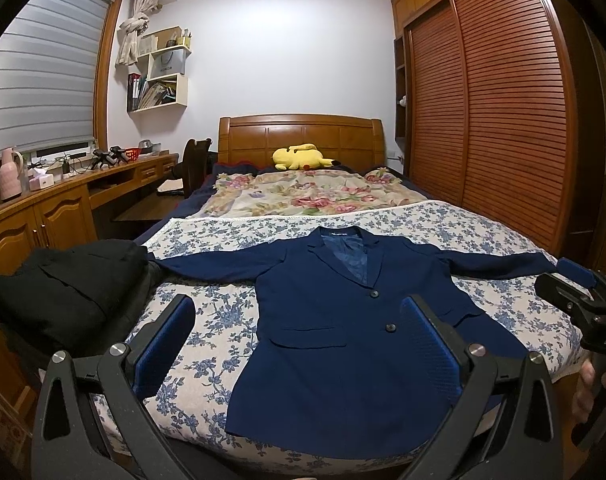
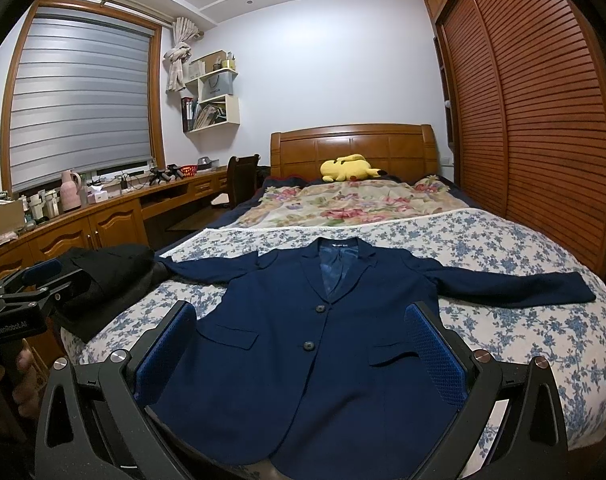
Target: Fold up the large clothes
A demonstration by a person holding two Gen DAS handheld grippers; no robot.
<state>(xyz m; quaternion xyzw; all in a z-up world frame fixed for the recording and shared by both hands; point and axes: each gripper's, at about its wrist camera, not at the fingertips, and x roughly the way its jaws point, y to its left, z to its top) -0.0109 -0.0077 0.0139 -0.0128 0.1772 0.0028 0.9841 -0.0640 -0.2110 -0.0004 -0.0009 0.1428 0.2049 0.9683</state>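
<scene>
A: Your blazer (image 1: 343, 344) lies flat and front-up on the bed (image 1: 207, 320), collar toward the headboard (image 1: 301, 136), hem toward you. Its body runs lengthwise along the bed, while both sleeves stretch straight out across it.

B: And your fingers?

A: Both pairs are spread wide and hold nothing. Your left gripper (image 1: 297, 344) hovers over the hem's left side, and your right gripper (image 2: 301, 354) over the lower front, just under the buttons.

B: What could go wrong for you from here?

A: The left sleeve's cuff touches the black garment (image 1: 63, 300) at the bed's edge. Drag that sleeve inward and you will likely snag the garment or pull it along. The right cuff (image 2: 579, 286) lies close to the far edge, so a loose pinch could let it slide off. Grab one layer only and the lining may bunch.
</scene>
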